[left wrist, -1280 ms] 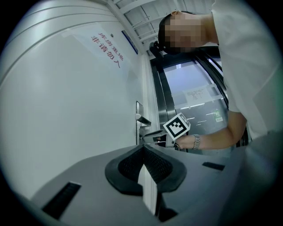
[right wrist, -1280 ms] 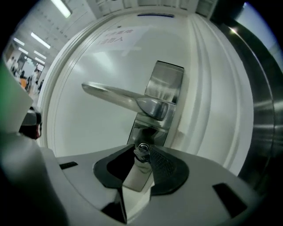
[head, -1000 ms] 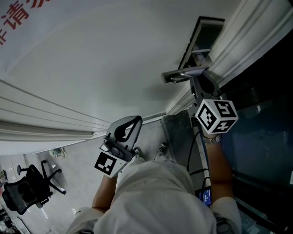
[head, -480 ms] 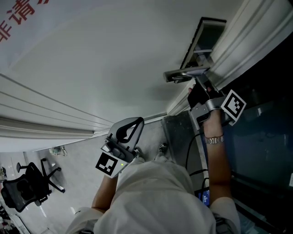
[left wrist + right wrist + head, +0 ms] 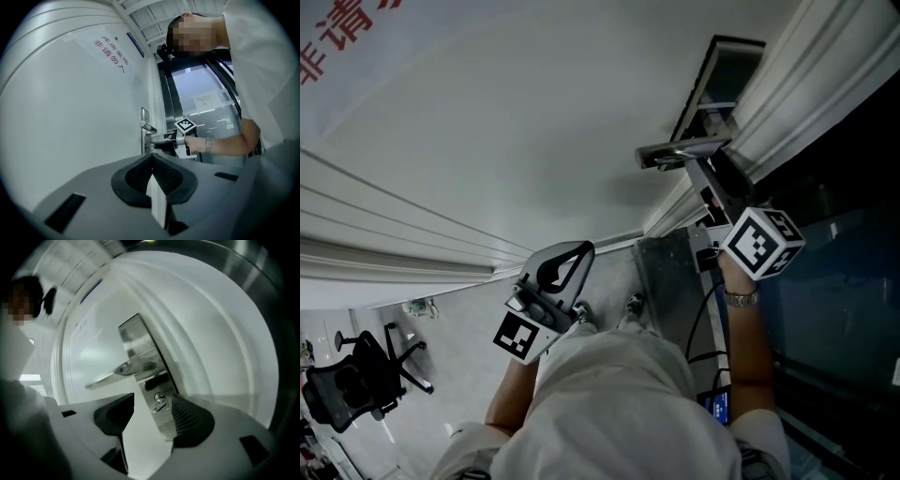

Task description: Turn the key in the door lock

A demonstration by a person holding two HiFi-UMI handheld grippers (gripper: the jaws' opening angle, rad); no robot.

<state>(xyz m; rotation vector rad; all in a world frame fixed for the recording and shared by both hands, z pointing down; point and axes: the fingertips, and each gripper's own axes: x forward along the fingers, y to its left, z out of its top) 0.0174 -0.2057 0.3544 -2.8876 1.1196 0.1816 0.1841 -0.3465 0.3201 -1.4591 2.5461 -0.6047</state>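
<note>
A steel lock plate [image 5: 140, 343] with a lever handle [image 5: 112, 373] is mounted on the white door [image 5: 506, 122]. A small key [image 5: 161, 405] sticks out of the lock cylinder below the handle. My right gripper [image 5: 153, 401] is at the lock with its jaws opening. The key sits between the pads, closer to the right one, and neither pad presses on it. In the head view the right gripper [image 5: 712, 183] points at the door just under the handle [image 5: 675, 150], which hides the key. My left gripper [image 5: 152, 180] is shut on nothing, held back near my body [image 5: 567, 258].
Dark glass panels [image 5: 844, 281] stand right of the door frame. Red characters [image 5: 337, 37] are printed on the door. An office chair [image 5: 356, 384] stands on the floor at lower left. A cable [image 5: 694, 328] hangs by my right arm.
The right gripper rolled about its own axis, so its marker cube swung round. It then drew back a little from the lock. The left gripper stayed still.
</note>
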